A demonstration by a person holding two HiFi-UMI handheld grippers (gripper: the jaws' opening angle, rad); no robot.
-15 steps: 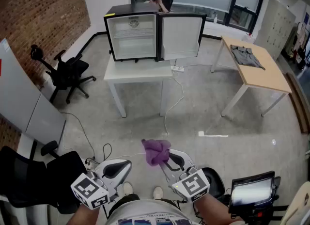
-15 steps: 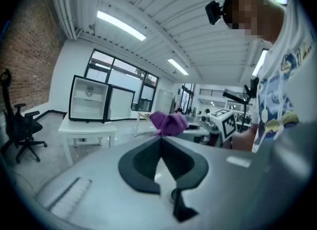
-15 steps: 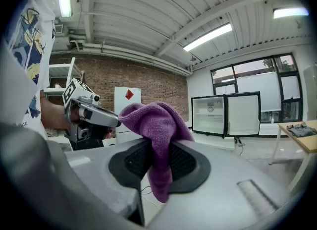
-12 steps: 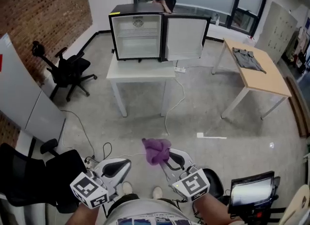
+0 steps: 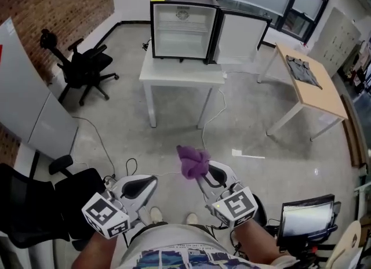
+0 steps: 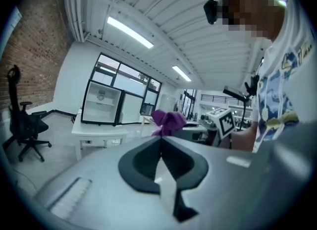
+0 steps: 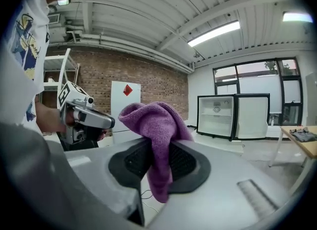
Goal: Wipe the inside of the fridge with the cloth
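A small black fridge [image 5: 182, 27] stands on a white table [image 5: 179, 76] across the room, its door [image 5: 243, 36] swung open to the right and its white inside bare. The fridge [image 7: 233, 116] also shows far off in the right gripper view. My right gripper [image 5: 203, 176] is shut on a purple cloth [image 5: 193, 160], which bunches above the jaws and hangs down between them [image 7: 156, 140]. My left gripper [image 5: 141, 185] is held low beside it, shut with nothing in it. Both grippers are several steps short of the fridge.
A black office chair [image 5: 81, 65] stands left of the white table. A wooden table [image 5: 316, 91] with a dark garment [image 5: 302, 68] is at the right. A cable [image 5: 211, 117] trails over the concrete floor. Another dark chair [image 5: 35, 204] is close at my left, a screen [image 5: 304, 218] at my right.
The view has moved closer to the fridge and its table, which now sit more to the right. Both grippers keep their pose, the cloth still held.
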